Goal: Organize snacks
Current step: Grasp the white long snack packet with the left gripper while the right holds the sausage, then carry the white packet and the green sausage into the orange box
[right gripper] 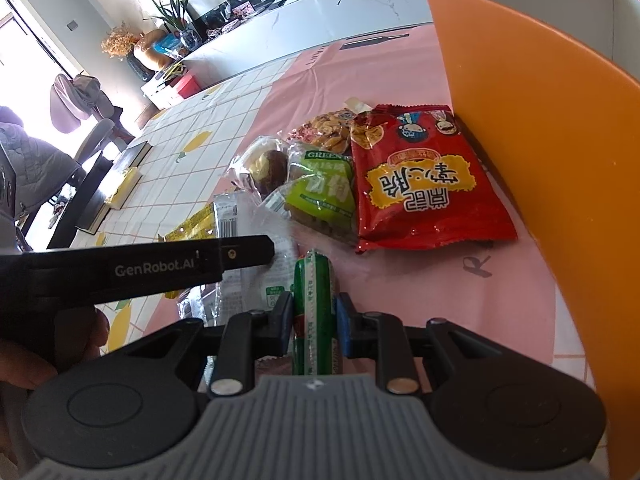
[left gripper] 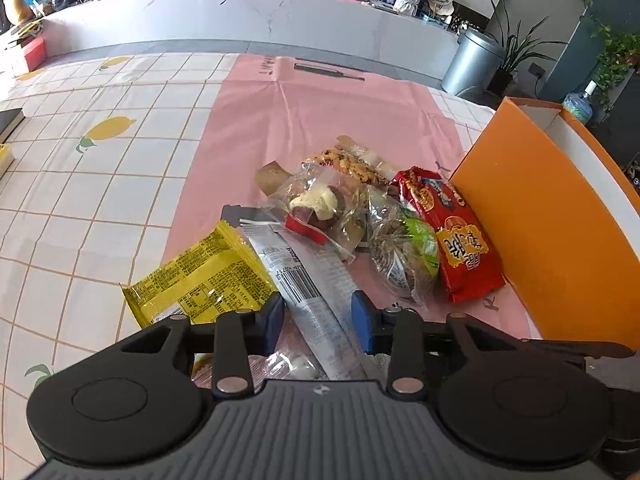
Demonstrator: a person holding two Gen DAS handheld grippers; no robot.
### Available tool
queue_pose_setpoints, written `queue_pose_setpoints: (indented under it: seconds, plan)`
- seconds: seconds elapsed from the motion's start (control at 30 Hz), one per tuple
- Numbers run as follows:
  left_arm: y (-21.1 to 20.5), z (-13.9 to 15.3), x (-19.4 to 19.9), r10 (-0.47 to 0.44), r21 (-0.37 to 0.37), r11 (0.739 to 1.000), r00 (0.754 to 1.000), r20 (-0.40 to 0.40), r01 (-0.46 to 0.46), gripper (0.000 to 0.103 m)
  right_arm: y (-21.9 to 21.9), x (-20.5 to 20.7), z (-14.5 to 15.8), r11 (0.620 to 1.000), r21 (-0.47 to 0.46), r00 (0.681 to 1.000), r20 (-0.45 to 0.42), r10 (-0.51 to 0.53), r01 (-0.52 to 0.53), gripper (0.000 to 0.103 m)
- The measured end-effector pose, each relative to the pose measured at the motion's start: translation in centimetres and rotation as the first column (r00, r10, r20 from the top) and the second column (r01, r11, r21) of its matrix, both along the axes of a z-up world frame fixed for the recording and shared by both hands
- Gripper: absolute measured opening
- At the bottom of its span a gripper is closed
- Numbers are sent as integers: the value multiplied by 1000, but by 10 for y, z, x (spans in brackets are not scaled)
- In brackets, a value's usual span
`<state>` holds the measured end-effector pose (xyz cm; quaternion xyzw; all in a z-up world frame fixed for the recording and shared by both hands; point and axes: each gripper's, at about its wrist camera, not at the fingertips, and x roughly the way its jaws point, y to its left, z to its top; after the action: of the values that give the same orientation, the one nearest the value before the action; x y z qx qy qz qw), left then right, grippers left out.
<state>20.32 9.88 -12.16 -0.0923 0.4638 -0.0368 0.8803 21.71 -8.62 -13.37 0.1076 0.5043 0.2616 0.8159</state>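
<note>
- Right wrist view: right tool [right gripper: 314, 322] clamps green stick [right gripper: 314, 300], near the snack pile [right gripper: 360, 176].
- Left tool [left gripper: 318, 318] gapes wide over grey packet [left gripper: 308, 280].
- Step: picking. Next: carry stick into orange box [right gripper: 540, 120], right.

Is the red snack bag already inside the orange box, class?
No: in the right wrist view the red snack bag lies flat on the pink mat, outside the orange box and beside its wall.

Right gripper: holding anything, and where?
Yes. The right gripper pinches the green stick-shaped snack across its sides, partway along its length; the far end sticks out ahead.
</note>
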Motion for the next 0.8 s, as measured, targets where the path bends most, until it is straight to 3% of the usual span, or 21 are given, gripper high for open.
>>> queue_pose_setpoints:
  seconds: [0.17,0.4,0.5,0.8]
  plan:
    - [-4,17,-9,-18,-77,997,999,47,21,39,-2,1,-1,1000,11,1000,-10,-8,8,20]
    - [-8,-2,-2,23,-98,995,999,-45,-27,38,-3,2,-1,1000,14,1000,-11,-7,7,20]
    - [-10,-4,-3,39,-74,996,998,-47,-42,24,-3,2,-1,1000,14,1000,-12,-8,8,20]
    - [-7,7,-12,49,-89,995,997,-57,-54,15,-6,-1,1,1000,3,999,-33,-12,12,20]
